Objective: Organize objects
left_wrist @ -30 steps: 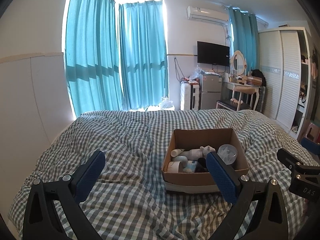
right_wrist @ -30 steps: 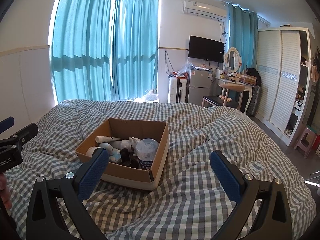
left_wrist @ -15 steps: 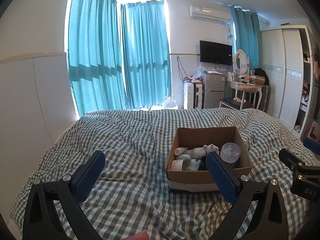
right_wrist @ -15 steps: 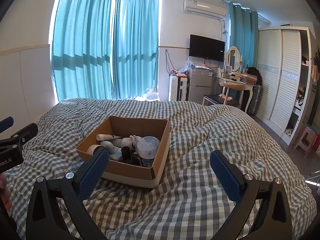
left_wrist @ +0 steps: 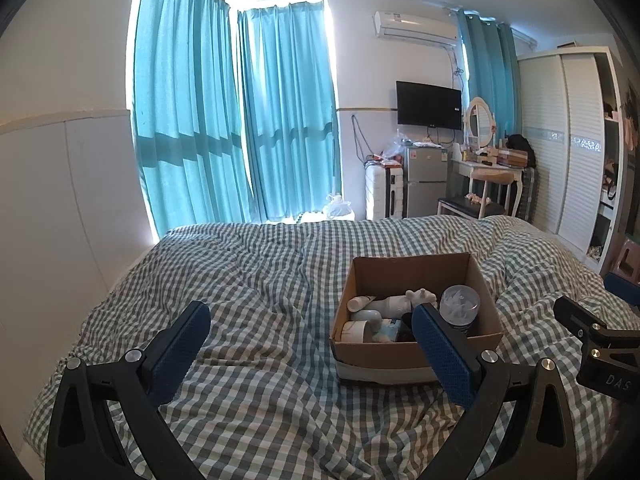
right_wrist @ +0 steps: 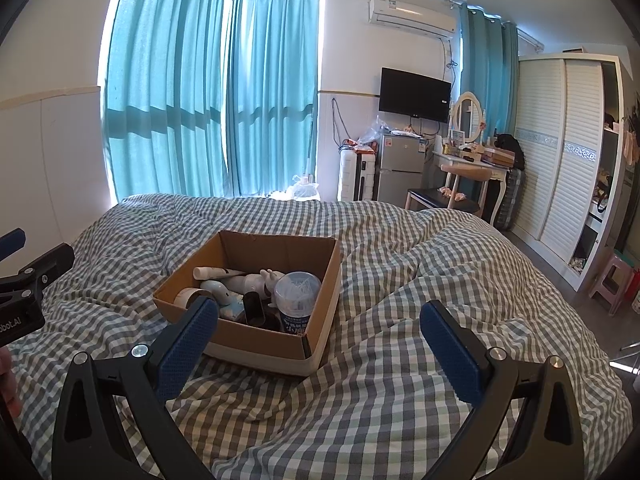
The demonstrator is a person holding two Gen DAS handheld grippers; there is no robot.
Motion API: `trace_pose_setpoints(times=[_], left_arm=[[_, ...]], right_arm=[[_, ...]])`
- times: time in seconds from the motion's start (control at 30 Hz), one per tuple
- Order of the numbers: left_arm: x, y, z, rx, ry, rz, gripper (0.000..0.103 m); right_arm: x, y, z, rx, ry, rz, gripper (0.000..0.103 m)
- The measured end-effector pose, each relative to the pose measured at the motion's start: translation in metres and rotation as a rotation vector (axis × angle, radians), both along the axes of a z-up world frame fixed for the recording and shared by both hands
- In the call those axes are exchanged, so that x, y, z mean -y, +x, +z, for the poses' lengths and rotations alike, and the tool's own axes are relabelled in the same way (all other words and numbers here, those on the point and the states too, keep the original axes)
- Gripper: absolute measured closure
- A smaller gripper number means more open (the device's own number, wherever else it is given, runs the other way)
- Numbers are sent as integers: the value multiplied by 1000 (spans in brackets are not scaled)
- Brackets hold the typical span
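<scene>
Both views have pulled back slightly from the cardboard box (left_wrist: 416, 344) on the bed (left_wrist: 260, 280), lower right here. Left tool (left_wrist: 310, 338) and right tool (right_wrist: 318, 334) gape empty. Its contents overlap, partly hidden behind one blue pad (left_wrist: 440, 344).

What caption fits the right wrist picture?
Open right gripper hovers over a checked bed, near a cardboard box of toiletries.

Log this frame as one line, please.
left gripper: open, empty | right gripper: open, empty | brown cardboard box: on checked duvet, filled
</scene>
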State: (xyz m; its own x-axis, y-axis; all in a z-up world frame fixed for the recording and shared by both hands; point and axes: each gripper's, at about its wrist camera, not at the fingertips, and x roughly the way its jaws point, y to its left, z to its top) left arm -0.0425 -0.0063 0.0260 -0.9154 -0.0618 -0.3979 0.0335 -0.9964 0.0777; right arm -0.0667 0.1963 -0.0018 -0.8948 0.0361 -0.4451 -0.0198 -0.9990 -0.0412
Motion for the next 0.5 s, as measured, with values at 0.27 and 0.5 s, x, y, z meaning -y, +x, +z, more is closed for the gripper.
trace_pose_setpoints(times=[0.27,0.5], left_arm=[[0,0,0,0,-1,-2,0],[0,1,0,1,1,3,0]], right_arm=[[0,-1,-1,0,-2,-5,1],[0,-1,-1,0,-2,-4,1]])
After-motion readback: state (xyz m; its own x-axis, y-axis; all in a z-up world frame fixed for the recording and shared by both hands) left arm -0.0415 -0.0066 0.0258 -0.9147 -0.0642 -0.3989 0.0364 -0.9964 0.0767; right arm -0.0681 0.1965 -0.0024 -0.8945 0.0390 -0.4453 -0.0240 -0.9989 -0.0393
